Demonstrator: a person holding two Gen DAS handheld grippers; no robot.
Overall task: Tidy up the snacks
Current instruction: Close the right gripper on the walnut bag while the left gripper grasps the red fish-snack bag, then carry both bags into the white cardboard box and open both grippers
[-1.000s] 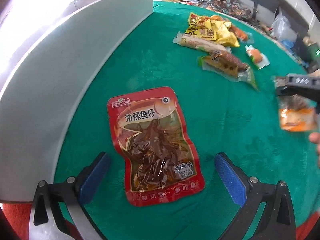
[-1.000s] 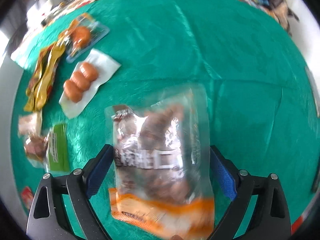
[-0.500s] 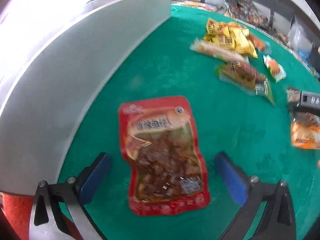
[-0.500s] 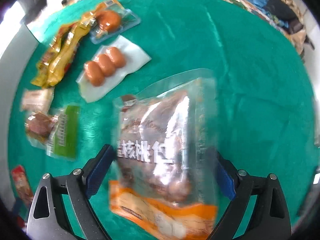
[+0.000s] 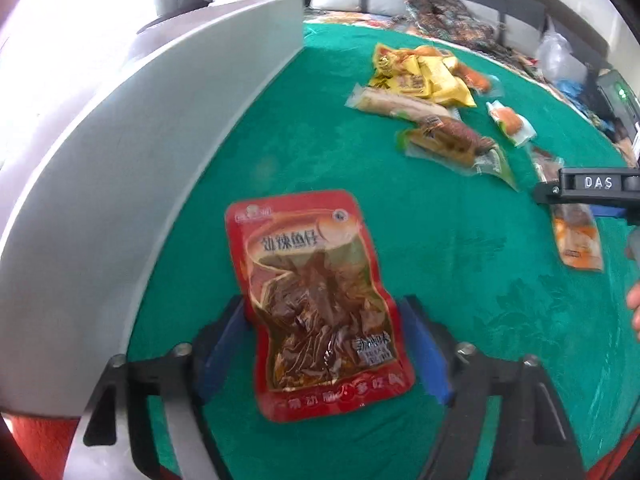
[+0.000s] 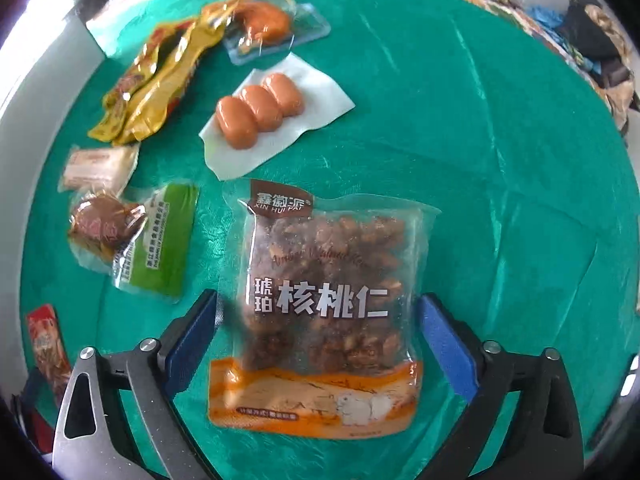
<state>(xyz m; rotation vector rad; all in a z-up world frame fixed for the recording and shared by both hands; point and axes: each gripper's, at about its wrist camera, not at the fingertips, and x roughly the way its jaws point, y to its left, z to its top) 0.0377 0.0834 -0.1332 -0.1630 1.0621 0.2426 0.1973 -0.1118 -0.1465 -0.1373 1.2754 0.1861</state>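
Note:
A red spicy-fish packet [image 5: 316, 304] lies on the green tablecloth [image 5: 440, 232]. My left gripper [image 5: 324, 344] has closed in on it, its blue pads touching the packet's two sides. A clear and orange walnut packet [image 6: 324, 312] lies flat between the pads of my right gripper [image 6: 320, 336], which stands open around it with the pads at its edges. The right gripper also shows at the right edge of the left wrist view [image 5: 592, 192], over the walnut packet [image 5: 576, 240].
A white curved wall [image 5: 120, 160] borders the cloth on the left. A cluster of other snacks lies farther off: yellow packets [image 5: 420, 76], a sausage pack [image 6: 264, 112], a green-labelled meat pack [image 6: 136, 240], an orange ball pack [image 6: 268, 24]. Clutter lines the far table edge.
My left gripper has narrowed from wide open onto the red packet's sides. The right gripper has settled over the walnut packet, which now lies flat and sharp.

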